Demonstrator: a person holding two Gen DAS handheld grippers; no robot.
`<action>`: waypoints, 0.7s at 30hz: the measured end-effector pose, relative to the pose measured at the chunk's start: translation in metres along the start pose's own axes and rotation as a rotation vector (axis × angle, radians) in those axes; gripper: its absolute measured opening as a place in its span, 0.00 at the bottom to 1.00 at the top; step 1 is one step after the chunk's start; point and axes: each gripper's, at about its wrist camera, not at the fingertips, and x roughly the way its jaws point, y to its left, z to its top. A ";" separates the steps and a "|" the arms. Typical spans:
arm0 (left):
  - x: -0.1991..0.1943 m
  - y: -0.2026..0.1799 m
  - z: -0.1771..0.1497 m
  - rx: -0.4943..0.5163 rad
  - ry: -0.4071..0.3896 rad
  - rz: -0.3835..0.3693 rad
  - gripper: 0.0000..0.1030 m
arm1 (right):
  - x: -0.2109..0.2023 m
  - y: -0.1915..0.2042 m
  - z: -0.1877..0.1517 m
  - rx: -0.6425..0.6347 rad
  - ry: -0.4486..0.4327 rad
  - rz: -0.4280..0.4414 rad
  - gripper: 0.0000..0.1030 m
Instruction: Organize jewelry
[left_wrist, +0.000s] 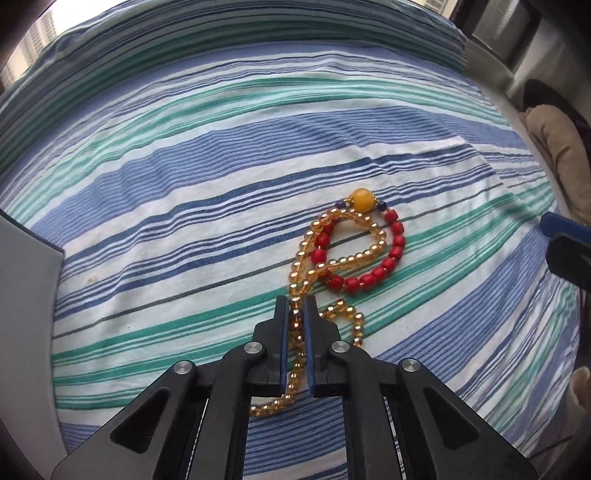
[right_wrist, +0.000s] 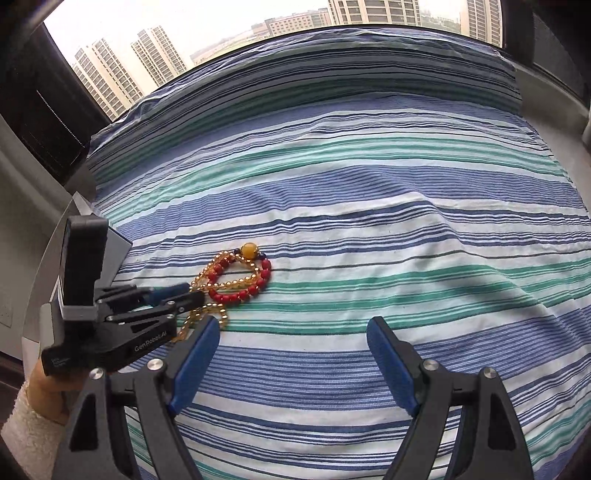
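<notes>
A long amber bead strand (left_wrist: 341, 251) lies tangled with a red bead bracelet (left_wrist: 395, 247) that carries a big yellow bead (left_wrist: 363, 200), on the striped bedsheet (left_wrist: 184, 184). My left gripper (left_wrist: 295, 306) is shut on the amber strand near its middle, low over the sheet. In the right wrist view the left gripper (right_wrist: 192, 293) grips the strand (right_wrist: 207, 314) beside the red bracelet (right_wrist: 255, 284). My right gripper (right_wrist: 293, 328) is open and empty, to the right of the jewelry. Its blue tip shows in the left wrist view (left_wrist: 561, 229).
A grey box edge (left_wrist: 26, 280) sits at the left of the bed; it also shows in the right wrist view (right_wrist: 114, 240). A window (right_wrist: 258, 29) is behind the bed. A beige cushion (left_wrist: 557, 147) lies at the far right.
</notes>
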 end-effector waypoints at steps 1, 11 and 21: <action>-0.005 0.003 -0.004 -0.010 -0.009 -0.005 0.05 | 0.000 0.000 0.005 0.002 -0.004 0.004 0.81; -0.045 0.048 -0.034 -0.088 -0.039 0.015 0.05 | 0.068 0.028 0.054 -0.062 0.116 0.043 0.56; -0.063 0.081 -0.074 -0.137 -0.036 0.012 0.05 | 0.127 0.069 0.055 -0.287 0.181 0.012 0.17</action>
